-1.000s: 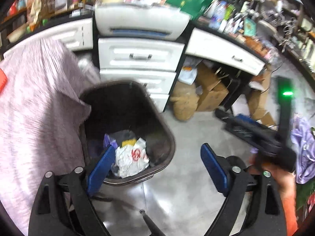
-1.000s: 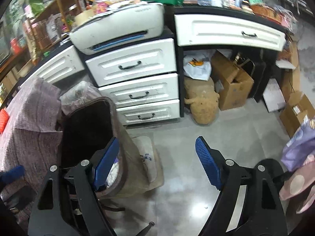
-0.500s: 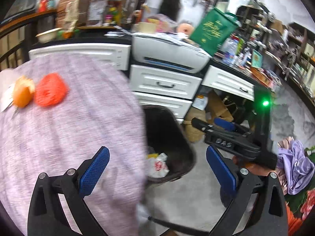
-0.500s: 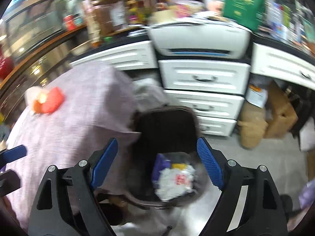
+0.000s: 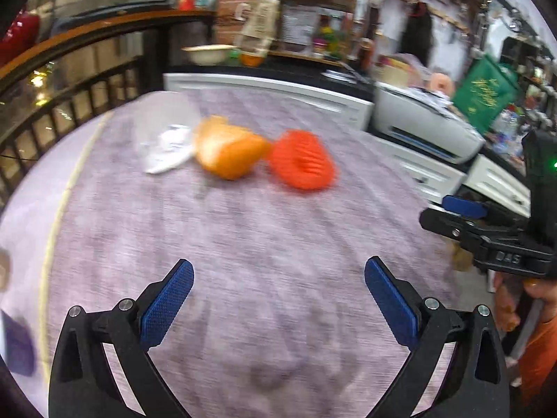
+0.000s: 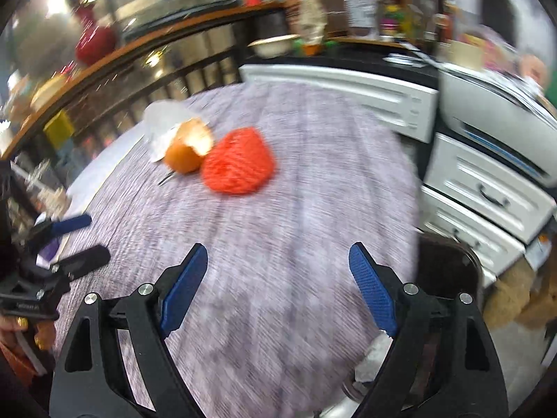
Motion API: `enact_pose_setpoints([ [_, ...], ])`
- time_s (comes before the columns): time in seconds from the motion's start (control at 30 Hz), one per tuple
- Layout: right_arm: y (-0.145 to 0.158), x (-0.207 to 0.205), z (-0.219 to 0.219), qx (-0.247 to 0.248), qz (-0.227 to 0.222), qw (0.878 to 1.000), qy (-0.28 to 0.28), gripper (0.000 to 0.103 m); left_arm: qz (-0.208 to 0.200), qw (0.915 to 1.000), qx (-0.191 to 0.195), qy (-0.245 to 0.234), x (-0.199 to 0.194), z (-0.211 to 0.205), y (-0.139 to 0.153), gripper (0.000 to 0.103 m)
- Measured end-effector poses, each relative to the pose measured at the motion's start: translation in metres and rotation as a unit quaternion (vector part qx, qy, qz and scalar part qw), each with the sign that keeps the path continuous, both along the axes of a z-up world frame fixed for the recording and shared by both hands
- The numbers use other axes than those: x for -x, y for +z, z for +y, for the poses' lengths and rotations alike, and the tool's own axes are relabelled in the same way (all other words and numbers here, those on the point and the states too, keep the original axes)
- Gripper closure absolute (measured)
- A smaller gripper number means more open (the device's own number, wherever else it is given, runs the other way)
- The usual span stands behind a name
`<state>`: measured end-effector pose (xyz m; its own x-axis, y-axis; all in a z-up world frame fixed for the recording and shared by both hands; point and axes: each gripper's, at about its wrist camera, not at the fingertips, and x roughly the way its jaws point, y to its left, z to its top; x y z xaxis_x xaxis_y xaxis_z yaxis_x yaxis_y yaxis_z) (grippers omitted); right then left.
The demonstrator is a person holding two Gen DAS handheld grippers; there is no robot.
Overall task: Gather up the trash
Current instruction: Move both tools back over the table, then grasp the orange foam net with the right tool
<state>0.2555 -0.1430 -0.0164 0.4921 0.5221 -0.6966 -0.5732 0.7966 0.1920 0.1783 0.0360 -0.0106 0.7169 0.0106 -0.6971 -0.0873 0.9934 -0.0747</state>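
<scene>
Table (image 5: 278,244): round, under a mauve woven cloth; carries all the trash in view.

Trash, far left part of the table, three pieces in a close row:
- Red foam fruit net (image 5: 301,163), rightmost, lying on its side, just beside the peel.
- Orange peel (image 5: 226,151), middle, hollow side up, a curled shell.
- Crumpled white wrapper (image 5: 167,146), leftmost, partly tucked behind the peel; blur hides its exact make.

Bin (image 6: 449,268): dark, on the floor at the table's near right edge, set low and close, presumably so pieces can be dropped straight off the rim. Only its top edge shows.

Left tongs (image 5: 278,299): spread wide, nothing between the blue pads, angled down over the bare cloth, well short of the trash. The jaws have just been opening, which fits readiness for a fresh pick.

Right tongs (image 6: 276,285): spread, empty, likewise aimed down at the cloth, with the net farther ahead.

Judgement: both tools face the cluster; the net, nearest and most compressible, looks the easiest next grab.
</scene>
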Motion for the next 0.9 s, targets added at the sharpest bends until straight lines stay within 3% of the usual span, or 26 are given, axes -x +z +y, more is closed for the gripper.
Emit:
enact_pose_setpoints([
  [0.17,-0.003,-0.021,0.047,0.039,0.009,0.998,0.052,0.02,0.004,0.9994,-0.025,0.023,-0.003,0.026,0.003,0.006],
  [0.37,-0.012,-0.061,0.089,0.089,0.017,0.993,0.071,0.02,0.006,0.9992,-0.005,0.039,-0.004,0.046,0.001,0.006],
  [0.57,-0.018,-0.084,0.116,0.109,0.02,0.99,0.081,0.023,0.01,0.9988,0.015,0.045,-0.009,0.053,-0.001,0.006],
  [0.8,-0.021,-0.097,0.128,0.106,0.026,0.991,0.074,0.075,0.012,0.9985,0.02,0.049,-0.015,0.06,-0.001,0.006],
  [0.9,-0.021,-0.099,0.127,0.104,0.027,0.992,0.072,0.082,0.014,0.9984,0.022,0.05,-0.017,0.062,-0.003,0.006],
])
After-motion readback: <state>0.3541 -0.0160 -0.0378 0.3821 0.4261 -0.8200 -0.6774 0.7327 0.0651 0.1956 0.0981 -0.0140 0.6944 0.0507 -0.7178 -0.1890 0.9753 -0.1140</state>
